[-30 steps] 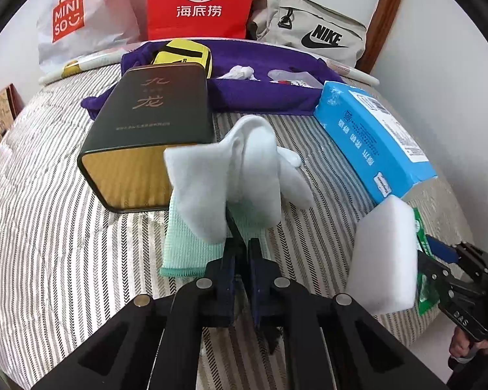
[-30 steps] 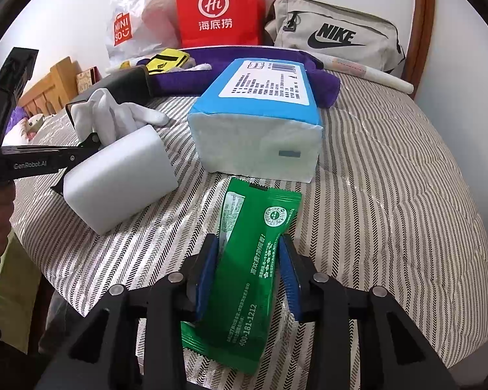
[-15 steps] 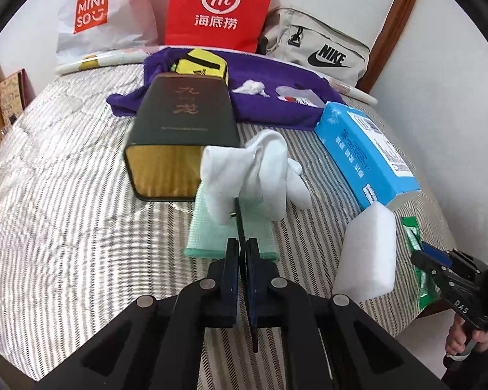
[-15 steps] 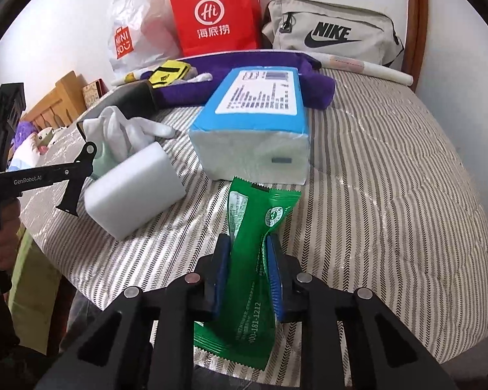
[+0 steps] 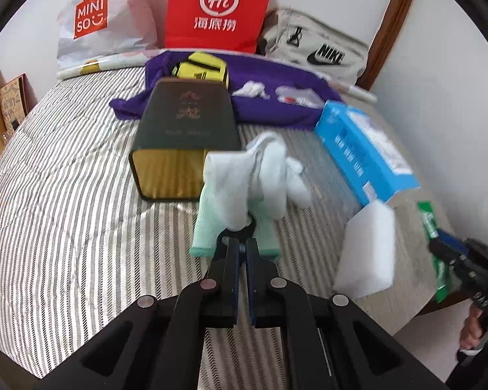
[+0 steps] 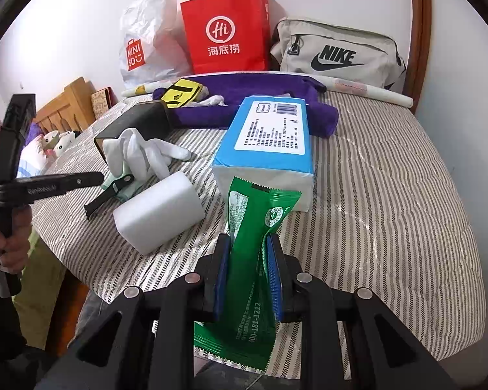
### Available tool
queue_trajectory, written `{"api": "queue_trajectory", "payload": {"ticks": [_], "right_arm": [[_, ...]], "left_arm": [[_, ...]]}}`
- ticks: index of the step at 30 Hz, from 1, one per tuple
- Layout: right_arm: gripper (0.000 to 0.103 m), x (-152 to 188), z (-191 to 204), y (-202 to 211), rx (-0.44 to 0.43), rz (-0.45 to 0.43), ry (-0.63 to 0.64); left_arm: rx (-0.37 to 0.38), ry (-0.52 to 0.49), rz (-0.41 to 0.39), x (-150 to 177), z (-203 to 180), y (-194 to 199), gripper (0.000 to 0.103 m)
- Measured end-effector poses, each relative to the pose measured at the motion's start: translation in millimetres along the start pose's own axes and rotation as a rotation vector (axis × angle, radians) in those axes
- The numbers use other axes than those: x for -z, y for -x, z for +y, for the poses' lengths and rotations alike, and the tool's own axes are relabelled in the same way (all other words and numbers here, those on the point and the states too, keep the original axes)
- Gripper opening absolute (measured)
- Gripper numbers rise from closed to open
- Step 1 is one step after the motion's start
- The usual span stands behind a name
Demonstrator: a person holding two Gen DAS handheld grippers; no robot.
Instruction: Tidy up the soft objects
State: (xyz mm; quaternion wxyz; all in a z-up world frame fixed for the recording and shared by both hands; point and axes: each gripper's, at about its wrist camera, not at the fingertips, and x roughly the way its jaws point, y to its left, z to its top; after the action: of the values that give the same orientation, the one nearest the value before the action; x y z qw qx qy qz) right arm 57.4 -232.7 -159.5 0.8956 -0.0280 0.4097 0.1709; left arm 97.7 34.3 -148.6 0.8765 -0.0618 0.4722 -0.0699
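Note:
My left gripper point(image 5: 240, 239) is shut, its tips just short of a white glove point(image 5: 253, 178) that lies on a folded mint cloth point(image 5: 208, 224) on the striped bed; whether the tips touch the glove I cannot tell. The glove also shows in the right wrist view point(image 6: 140, 154). My right gripper point(image 6: 248, 253) is shut on a green packet point(image 6: 255, 237) and holds it tilted up off the bed. A white foam block point(image 6: 159, 211) lies between the two grippers, also seen in the left wrist view point(image 5: 367, 250).
A blue tissue pack point(image 6: 270, 136) lies behind the packet. A dark box point(image 5: 185, 123) lies behind the glove. A purple towel point(image 5: 276, 84) holds small items. A red bag point(image 5: 218, 9), white bag point(image 5: 94, 22) and Nike bag point(image 6: 338, 55) stand at the wall.
My left gripper has pulled back from the glove, which now rests on the mint cloth. My right gripper closed on the green packet and lifted its front end.

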Motion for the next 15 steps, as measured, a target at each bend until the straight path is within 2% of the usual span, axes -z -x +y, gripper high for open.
{"api": "queue_trajectory", "payload": {"ticks": [3, 5, 7, 9, 12, 14, 15], "right_arm": [[0.023, 2, 0, 0, 0.002, 0.006, 0.005], [0.023, 3, 0, -1, 0.003, 0.01, 0.004], [0.023, 4, -2, -2, 0.003, 0.012, 0.001], [0.023, 4, -3, -4, -0.001, 0.018, -0.003], [0.023, 5, -4, -7, -0.004, 0.024, -0.003], [0.023, 6, -4, -8, -0.007, 0.026, -0.003], [0.023, 6, -4, -9, -0.007, 0.027, -0.001]], "left_arm": [[-0.025, -0.017, 0.019, 4, -1, -4, 0.009], [-0.025, -0.043, 0.032, 8, -3, -5, 0.018], [-0.035, -0.068, 0.035, 14, -6, -6, 0.032], [-0.042, -0.088, 0.037, 18, -7, -8, 0.038], [-0.073, -0.103, 0.025, 19, -9, -12, 0.038], [-0.133, -0.113, 0.021, 19, -10, -17, 0.038], [-0.14, -0.125, 0.007, 19, -11, -17, 0.038]]}}
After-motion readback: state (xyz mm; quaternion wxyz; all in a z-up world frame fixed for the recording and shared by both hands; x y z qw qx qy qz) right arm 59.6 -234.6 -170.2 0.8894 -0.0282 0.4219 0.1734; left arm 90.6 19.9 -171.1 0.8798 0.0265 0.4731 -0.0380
